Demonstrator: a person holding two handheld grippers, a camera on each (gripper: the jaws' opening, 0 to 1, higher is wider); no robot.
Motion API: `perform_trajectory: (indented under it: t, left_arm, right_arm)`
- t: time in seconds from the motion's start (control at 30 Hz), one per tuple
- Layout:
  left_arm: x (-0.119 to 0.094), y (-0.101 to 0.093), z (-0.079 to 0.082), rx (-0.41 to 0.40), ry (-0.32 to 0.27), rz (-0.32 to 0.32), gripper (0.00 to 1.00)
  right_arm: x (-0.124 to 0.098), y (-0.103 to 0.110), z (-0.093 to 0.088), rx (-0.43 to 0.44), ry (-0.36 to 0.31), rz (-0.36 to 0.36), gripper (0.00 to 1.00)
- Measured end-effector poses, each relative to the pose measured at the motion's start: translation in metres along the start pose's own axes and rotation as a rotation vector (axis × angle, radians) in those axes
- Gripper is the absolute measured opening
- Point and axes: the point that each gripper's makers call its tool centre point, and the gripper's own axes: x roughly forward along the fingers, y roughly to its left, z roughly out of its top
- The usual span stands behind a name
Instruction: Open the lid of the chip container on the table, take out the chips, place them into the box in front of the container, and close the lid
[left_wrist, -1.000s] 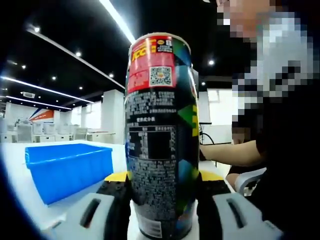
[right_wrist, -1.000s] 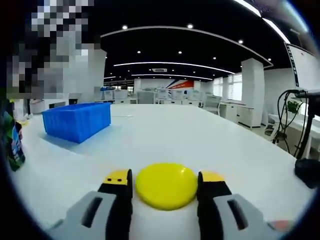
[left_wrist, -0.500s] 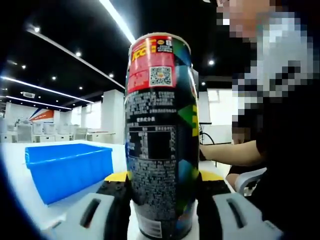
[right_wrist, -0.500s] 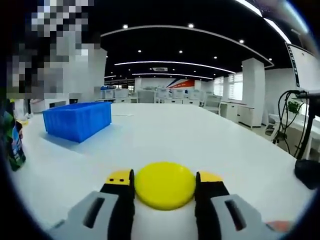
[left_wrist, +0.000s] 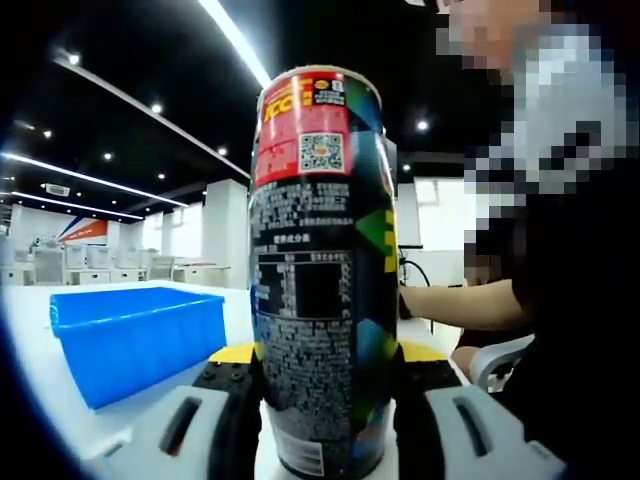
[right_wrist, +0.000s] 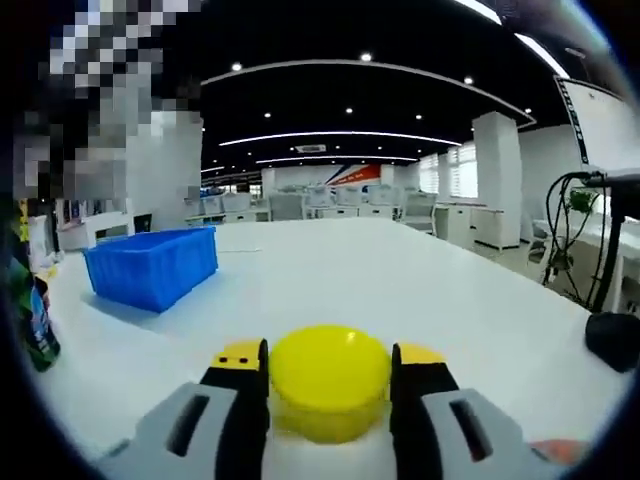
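Note:
A tall black chip container (left_wrist: 320, 270) with a red label stands upright between the jaws of my left gripper (left_wrist: 320, 368), which is shut on its lower half. Its top rim shows no lid. Left of it sits the blue box (left_wrist: 135, 335) on the white table. In the right gripper view, my right gripper (right_wrist: 328, 362) is shut on the yellow lid (right_wrist: 328, 388), held just above the table (right_wrist: 420, 290). The blue box (right_wrist: 150, 265) lies far left there, and the chip container (right_wrist: 35, 320) shows at the left edge.
A person in a dark shirt (left_wrist: 570, 280) sits close on the right of the left gripper view, with a forearm behind the container. A black object (right_wrist: 615, 340) and cables lie at the table's right edge. Open white tabletop stretches ahead of the lid.
The right gripper has raised the yellow lid slightly off the table, so its side wall now shows. The left gripper and the container have not moved.

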Motion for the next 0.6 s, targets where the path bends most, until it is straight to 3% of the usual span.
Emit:
perform_trajectory:
  t: [0.07,0.2,0.37,0.6]
  left_arm:
    - [0.0,0.0,0.0,0.0,-0.001,0.0,0.53]
    - [0.0,0.0,0.0,0.0,-0.001,-0.001,0.53]
    - [0.0,0.0,0.0,0.0,-0.001,-0.001,0.53]
    - [0.0,0.001,0.0,0.0,-0.001,-0.001,0.53]
  right_arm:
    - [-0.002,-0.005,0.013,-0.003,-0.012,-0.01,0.46]
    - [-0.012,-0.006,0.056,-0.059,-0.081,-0.026,0.46]
    - [-0.027,0.006,0.111,-0.097,-0.142,0.003,0.46]
    - [-0.036,0.012,0.156,-0.132,-0.148,0.02,0.46]
